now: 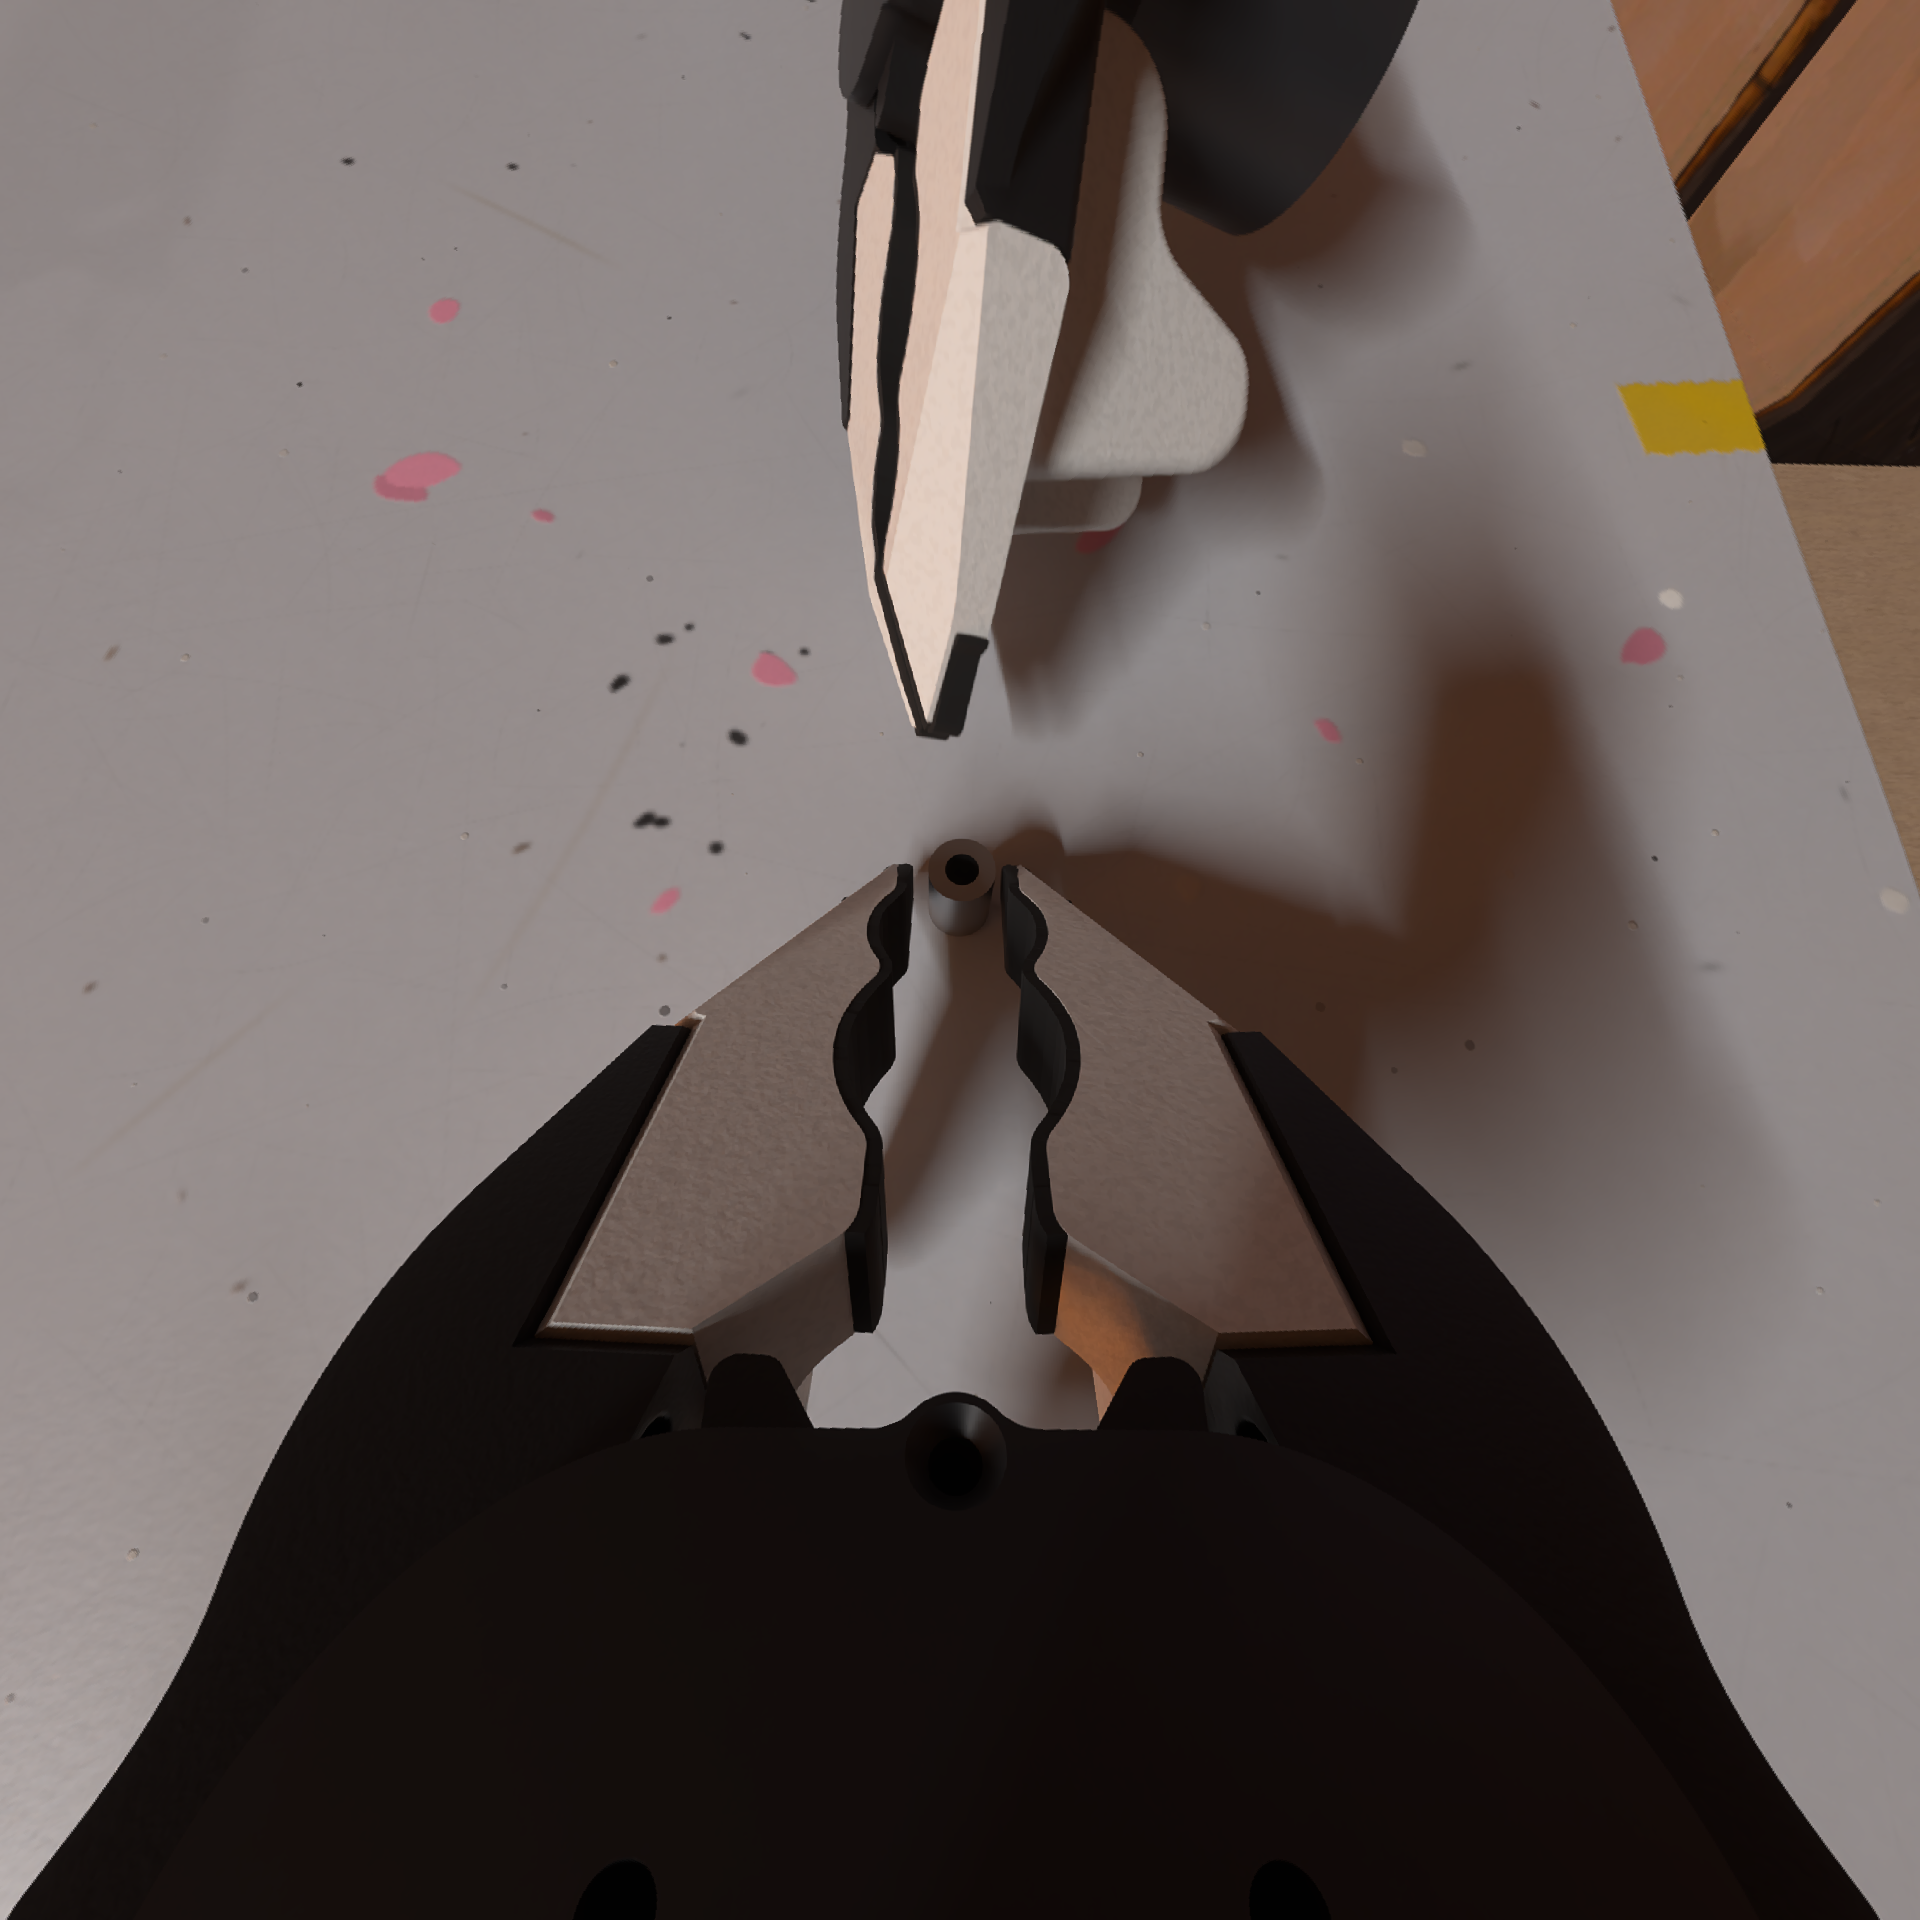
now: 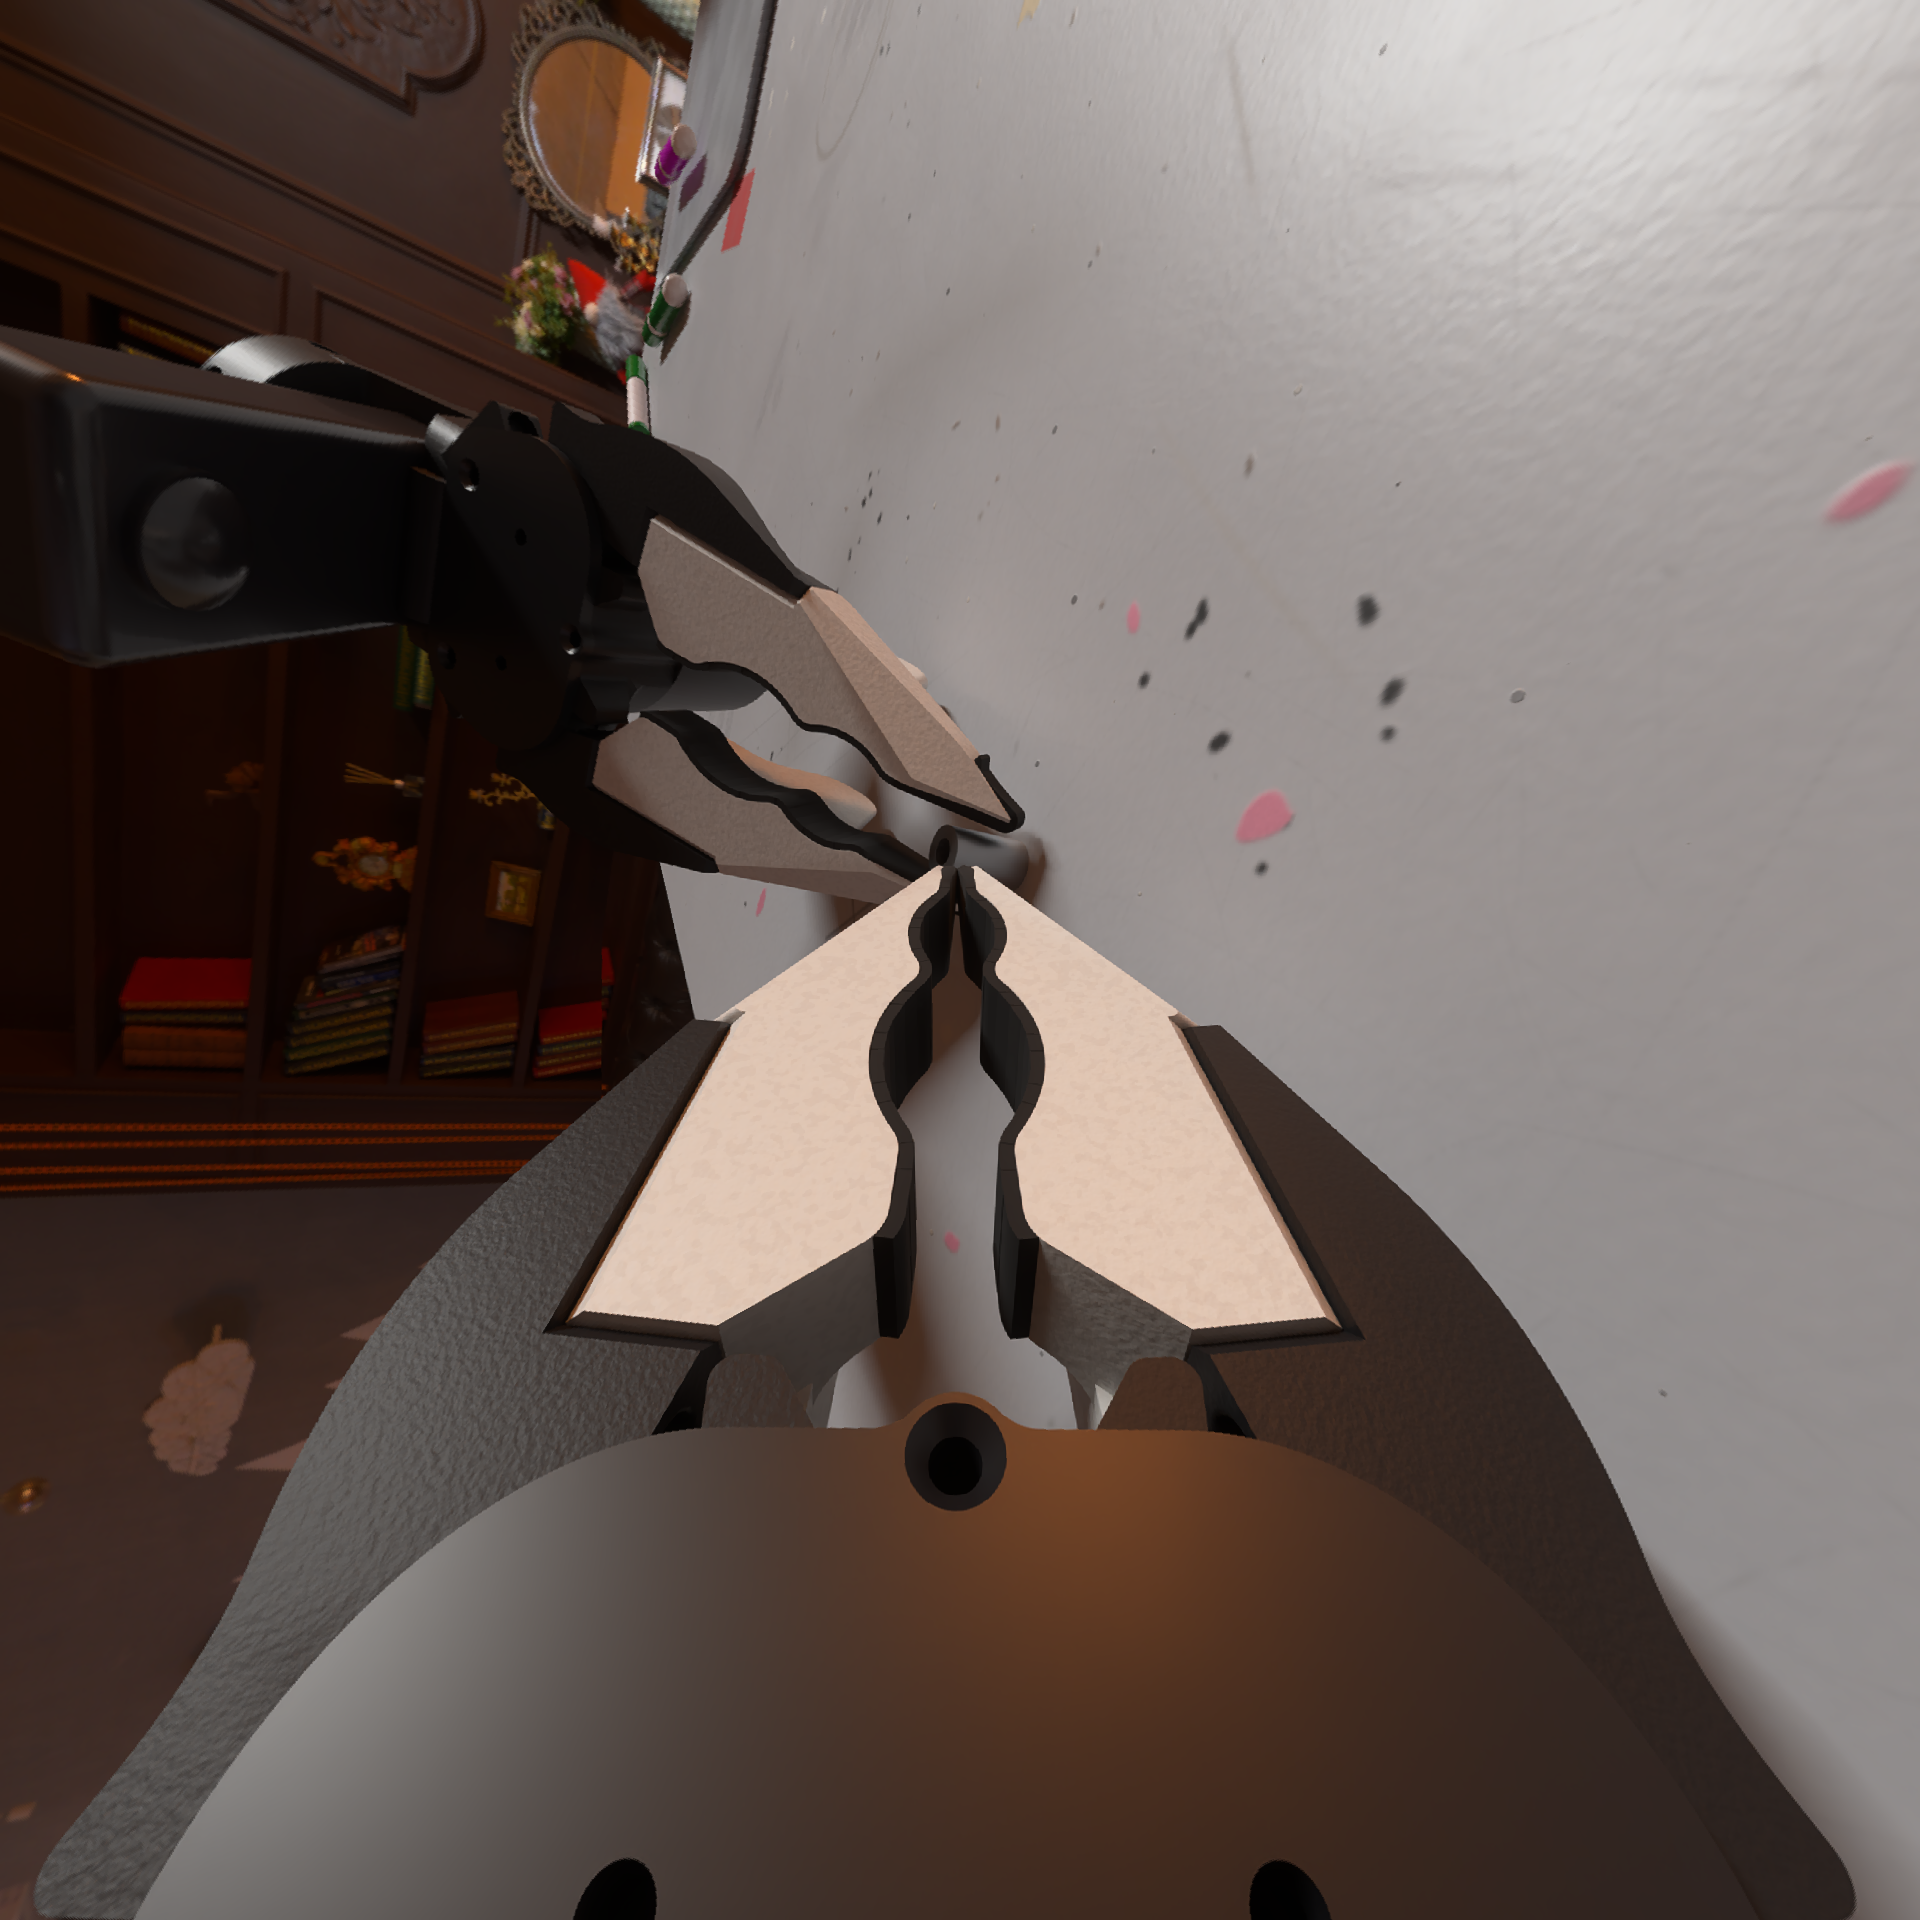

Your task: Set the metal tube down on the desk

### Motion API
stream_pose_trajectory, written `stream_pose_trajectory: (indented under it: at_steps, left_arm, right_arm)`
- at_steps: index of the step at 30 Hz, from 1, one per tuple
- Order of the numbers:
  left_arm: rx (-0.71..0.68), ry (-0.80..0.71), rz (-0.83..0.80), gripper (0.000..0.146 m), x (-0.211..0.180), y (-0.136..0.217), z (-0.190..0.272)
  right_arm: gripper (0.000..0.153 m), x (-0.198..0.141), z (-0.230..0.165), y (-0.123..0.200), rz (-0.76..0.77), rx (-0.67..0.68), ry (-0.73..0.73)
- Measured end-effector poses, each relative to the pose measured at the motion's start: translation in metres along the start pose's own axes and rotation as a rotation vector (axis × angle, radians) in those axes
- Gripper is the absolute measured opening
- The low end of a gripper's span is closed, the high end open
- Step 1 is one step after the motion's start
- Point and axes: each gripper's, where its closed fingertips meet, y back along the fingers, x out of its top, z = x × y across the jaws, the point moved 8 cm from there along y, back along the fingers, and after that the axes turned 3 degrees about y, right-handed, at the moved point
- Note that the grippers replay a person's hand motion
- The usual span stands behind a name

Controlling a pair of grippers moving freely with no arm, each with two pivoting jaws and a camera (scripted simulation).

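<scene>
Grey and paint-flecked, the tabletop (image 1: 312, 935) fills my left view, with pink and black spots scattered over it and a strip of yellow tape (image 1: 1688, 416) near its far edge; dark wood panelling and shelves of books (image 2: 343, 1018) show behind in my right view. My left gripper (image 1: 957, 883) points steeply down at the tabletop, its jaws spread a little, and the tube (image 1: 957, 899) stands between their tips, its open bore facing my camera. I see a thin gap on each side of it, so I judge that the jaws flank it rather than pinch it, and that its lower end rests on the tabletop or sits just above it; I cannot tell which. My right gripper (image 2: 958, 883) has its jaws pressed together on nothing, tips just beside the tube's upper end. The tube looks short, stiff and thick-walled, light enough for one gripper, but smooth and round, so I expect it to slip or roll if tipped. I would hold it across its middle, squarely, and draw the jaws away straight so as not to knock it over.
</scene>
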Motion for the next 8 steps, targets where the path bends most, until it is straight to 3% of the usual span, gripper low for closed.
stream_pose_trajectory:
  at_steps: [8]
  left_arm:
    - [-0.001,-0.005,-0.002,0.018,-0.0005,0.0004,0.0002]
  right_arm:
    - [0.0,0.0012,0.0055,-0.0007,-0.005,-0.046,-0.004]
